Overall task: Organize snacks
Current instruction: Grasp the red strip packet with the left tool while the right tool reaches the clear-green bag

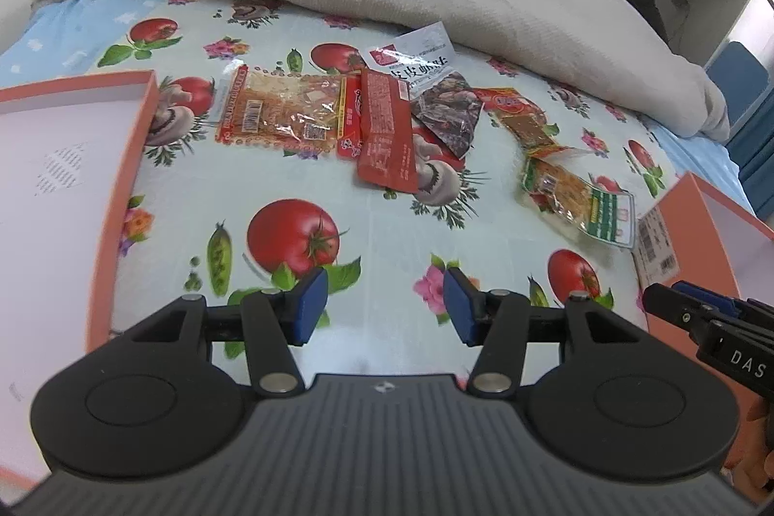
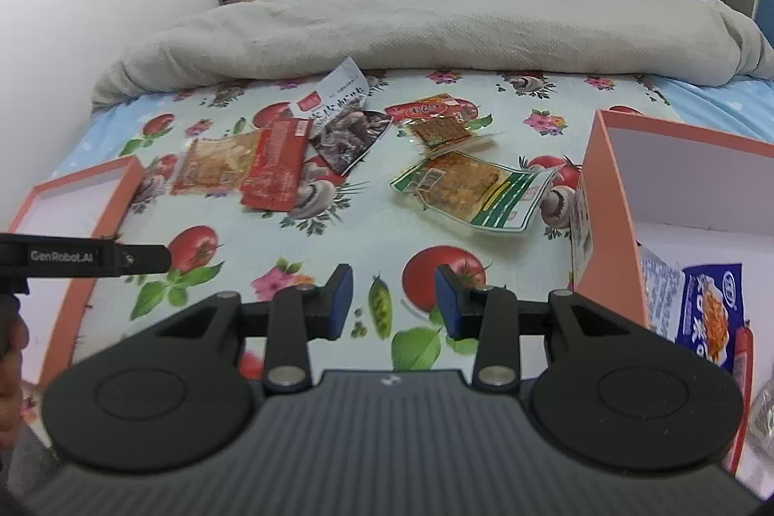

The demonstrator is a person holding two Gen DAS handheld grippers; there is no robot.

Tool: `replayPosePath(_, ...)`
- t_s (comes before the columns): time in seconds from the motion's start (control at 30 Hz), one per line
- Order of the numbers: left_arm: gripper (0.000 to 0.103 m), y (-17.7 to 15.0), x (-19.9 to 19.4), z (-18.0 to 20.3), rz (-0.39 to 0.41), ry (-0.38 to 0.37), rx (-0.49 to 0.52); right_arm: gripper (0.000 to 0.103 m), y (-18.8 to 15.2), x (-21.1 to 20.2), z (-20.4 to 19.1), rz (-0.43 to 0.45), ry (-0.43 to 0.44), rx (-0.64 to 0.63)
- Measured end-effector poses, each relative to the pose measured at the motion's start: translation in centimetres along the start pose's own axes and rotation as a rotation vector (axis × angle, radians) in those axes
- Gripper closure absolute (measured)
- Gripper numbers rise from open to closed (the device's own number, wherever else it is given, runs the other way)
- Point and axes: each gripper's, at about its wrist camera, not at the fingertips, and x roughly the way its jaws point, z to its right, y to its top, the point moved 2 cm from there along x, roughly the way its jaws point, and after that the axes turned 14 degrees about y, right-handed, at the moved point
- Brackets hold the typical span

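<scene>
Left gripper (image 1: 384, 305) jaws released, nothing between them; right gripper (image 2: 389, 303) likewise parted and empty. Snack packets lie ahead on the bed's vegetable-print sheet (image 1: 367, 235), well apart from both: red sachet (image 1: 387, 134), orange packet (image 1: 280, 112), green-edged packet (image 2: 471, 189). Salmon boxes (image 2: 609, 197) flank them.

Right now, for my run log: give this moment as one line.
left gripper open, empty | right gripper open, empty | five packets loose on cloth | one packet in right box
</scene>
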Motion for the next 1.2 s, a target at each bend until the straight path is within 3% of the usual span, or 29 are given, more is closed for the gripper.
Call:
replayPosePath(0.2, 0.039, 2.1, 4.0, 0.5, -0.028, 0.024, -0.012, 0.046, 1.5, 3.1, 1.3, -0.018, -0.016, -0.003)
replayPosePath(0.6, 0.039, 5.6, 11.4, 2.4, -0.061, 0.008, -0.001, 0.046, 2.8, 10.8, 4.1, -0.117, -0.111, -0.077)
replayPosePath(0.77, 0.039, 6.7, 13.4, 3.4, -0.035, 0.021, 0.031, 0.046, 3.2, 13.1, 4.1, -0.152, -0.122, -0.135)
replayPosePath(0.97, 0.039, 7.7, 15.1, 4.3, -0.004, 0.040, 0.051, 0.047, 3.5, 15.2, 3.8, -0.191, -0.158, -0.212)
replayPosePath(1.2, 0.040, 7.6, 15.7, 6.0, 0.040, 0.081, 0.122, 0.069, 3.9, 16.0, 4.2, -0.209, -0.203, -0.254)
